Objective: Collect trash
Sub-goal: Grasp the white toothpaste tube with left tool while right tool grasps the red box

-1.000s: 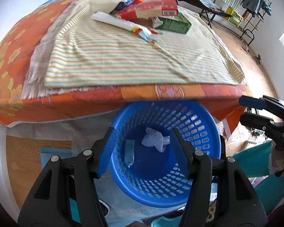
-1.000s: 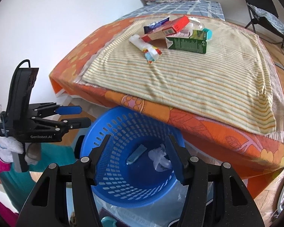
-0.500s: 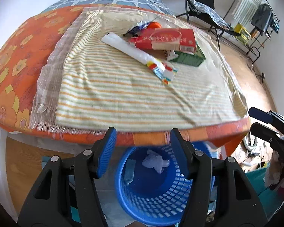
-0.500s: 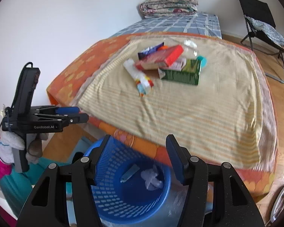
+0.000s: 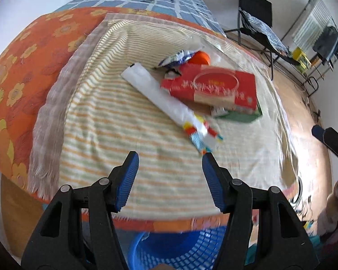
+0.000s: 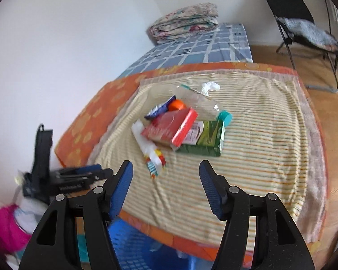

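Both views are swinging up from the blue basket (image 5: 180,247) on the floor to the bed (image 5: 33,72); a second ago the basket filled the lower half of each view with a crumpled tissue and a small pale piece inside, and now only its rim is showing at the bottom edge, under the foot of the bed. Judged from this, one drop-off is finished and both grippers are heading back for the next pieces.

The left gripper (image 5: 170,181) is standing roughly half open, as before, with nothing between its pads; the right gripper (image 6: 165,187) is likewise about half open and empty — its jaws have just been opening a little further.

The trash is sitting in one heap near the middle of the striped cloth (image 5: 128,157), ahead of both grippers and well apart from them.

Counted, largest to smallest:
- one bed; one striped cloth; one folded blanket (image 6: 184,22) at the far end;
- one basket;
- two grippers;
- one clear plastic bottle (image 6: 198,103) with a teal cap;
- one red box (image 5: 210,86) lying across one green carton (image 6: 205,139);
- one long white wrapper (image 5: 166,103) with a coloured end;
- one blue-and-white packet (image 5: 175,57);
- one white tissue (image 6: 210,87);
- one orange round piece (image 5: 199,57) — half hidden, so what it is cannot be told.
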`<act>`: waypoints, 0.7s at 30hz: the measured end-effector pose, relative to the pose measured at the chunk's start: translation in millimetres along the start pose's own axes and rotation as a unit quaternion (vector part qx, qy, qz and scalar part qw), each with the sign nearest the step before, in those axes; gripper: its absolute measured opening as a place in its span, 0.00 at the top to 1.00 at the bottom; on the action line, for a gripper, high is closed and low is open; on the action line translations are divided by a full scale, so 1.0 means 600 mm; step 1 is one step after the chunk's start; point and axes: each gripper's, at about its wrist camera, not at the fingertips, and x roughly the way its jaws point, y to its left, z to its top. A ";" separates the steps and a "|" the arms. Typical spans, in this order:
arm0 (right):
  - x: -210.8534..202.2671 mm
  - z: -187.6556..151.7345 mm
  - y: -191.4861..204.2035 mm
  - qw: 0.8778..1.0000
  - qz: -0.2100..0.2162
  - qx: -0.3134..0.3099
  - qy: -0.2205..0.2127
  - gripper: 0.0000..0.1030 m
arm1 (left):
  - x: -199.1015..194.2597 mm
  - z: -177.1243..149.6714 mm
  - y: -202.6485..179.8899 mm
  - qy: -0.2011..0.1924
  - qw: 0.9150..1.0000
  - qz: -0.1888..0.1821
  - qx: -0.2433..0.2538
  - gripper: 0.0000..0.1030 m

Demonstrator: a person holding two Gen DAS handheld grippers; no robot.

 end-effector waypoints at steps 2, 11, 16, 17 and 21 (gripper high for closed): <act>0.016 0.014 -0.005 1.000 0.001 0.007 0.003 0.41 | 0.019 0.015 -0.004 0.005 1.000 0.001 -0.009 0.41; 0.091 0.058 -0.040 0.997 0.010 0.080 0.021 0.41 | 0.088 0.058 -0.009 0.025 0.998 0.003 -0.055 0.41; 0.132 0.075 -0.047 0.995 0.005 0.094 0.028 0.41 | 0.123 0.077 0.000 0.035 0.996 0.008 -0.082 0.41; 0.140 0.075 -0.048 0.995 0.002 0.094 0.031 0.41 | 0.127 0.079 0.002 0.036 0.996 0.008 -0.085 0.41; 0.166 0.076 -0.058 0.993 -0.002 0.110 0.042 0.41 | 0.145 0.089 -0.001 0.036 0.995 0.006 -0.095 0.41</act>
